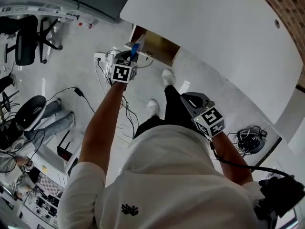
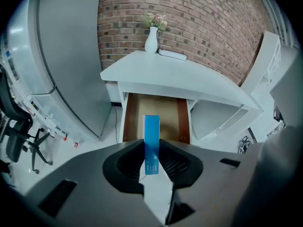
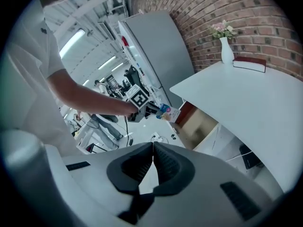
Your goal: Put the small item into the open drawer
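Observation:
A small blue box (image 2: 151,143) stands on edge between the jaws of my left gripper (image 2: 151,150), which is shut on it. In the head view the left gripper (image 1: 127,63) holds the blue box (image 1: 135,49) just above the front of the open drawer (image 1: 159,47). The drawer's bare wooden floor (image 2: 142,112) lies straight ahead under the white desk (image 2: 180,77). My right gripper (image 3: 152,148) is shut with nothing in it, held back near my waist (image 1: 202,111). From there the left gripper (image 3: 144,109) and the box (image 3: 168,112) show beside the drawer (image 3: 201,126).
A white vase with flowers (image 2: 151,37) and a book (image 2: 173,54) stand at the desk's back by the brick wall. A grey cabinet (image 2: 66,60) rises left of the desk. Cables and a power strip (image 1: 102,61) lie on the floor. An office chair (image 1: 26,39) is at far left.

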Motion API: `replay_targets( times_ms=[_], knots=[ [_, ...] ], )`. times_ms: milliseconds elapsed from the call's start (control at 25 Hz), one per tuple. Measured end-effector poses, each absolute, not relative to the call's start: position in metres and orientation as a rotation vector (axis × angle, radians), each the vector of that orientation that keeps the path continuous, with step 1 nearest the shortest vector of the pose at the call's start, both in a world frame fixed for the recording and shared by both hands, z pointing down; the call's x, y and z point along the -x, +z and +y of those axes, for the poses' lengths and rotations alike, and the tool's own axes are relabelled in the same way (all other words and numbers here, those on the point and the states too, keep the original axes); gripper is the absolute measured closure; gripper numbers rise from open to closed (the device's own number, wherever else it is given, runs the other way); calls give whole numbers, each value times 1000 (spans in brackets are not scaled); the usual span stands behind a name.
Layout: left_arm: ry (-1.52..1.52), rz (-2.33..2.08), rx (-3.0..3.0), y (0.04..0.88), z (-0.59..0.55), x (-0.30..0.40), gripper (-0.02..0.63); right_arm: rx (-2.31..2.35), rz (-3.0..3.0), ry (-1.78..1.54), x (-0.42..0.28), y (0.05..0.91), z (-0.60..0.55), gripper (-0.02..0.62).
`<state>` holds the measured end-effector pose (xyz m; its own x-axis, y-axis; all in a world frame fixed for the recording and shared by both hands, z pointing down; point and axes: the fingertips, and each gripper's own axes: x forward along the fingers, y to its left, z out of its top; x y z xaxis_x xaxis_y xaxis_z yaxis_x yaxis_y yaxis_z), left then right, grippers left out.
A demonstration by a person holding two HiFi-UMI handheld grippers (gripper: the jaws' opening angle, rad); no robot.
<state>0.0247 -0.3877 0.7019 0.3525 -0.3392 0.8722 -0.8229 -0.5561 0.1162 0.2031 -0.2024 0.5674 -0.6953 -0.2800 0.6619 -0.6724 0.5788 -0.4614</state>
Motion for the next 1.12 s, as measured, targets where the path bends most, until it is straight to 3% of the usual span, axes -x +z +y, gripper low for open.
replay_targets(
  times_ms=[240, 520, 1120],
  knots=[
    [1232, -976, -2062, 756, -398, -67, 503, -741, -2234, 1031, -253, 598, -195, 566],
    [1240, -966, -2021, 823, -434, -47, 503, -738, -2187, 1094, -241, 621, -219, 566],
    [1327, -928, -1993, 848, -443, -68, 497, -733, -2157, 1135, -256, 638, -209, 566]
  ],
)
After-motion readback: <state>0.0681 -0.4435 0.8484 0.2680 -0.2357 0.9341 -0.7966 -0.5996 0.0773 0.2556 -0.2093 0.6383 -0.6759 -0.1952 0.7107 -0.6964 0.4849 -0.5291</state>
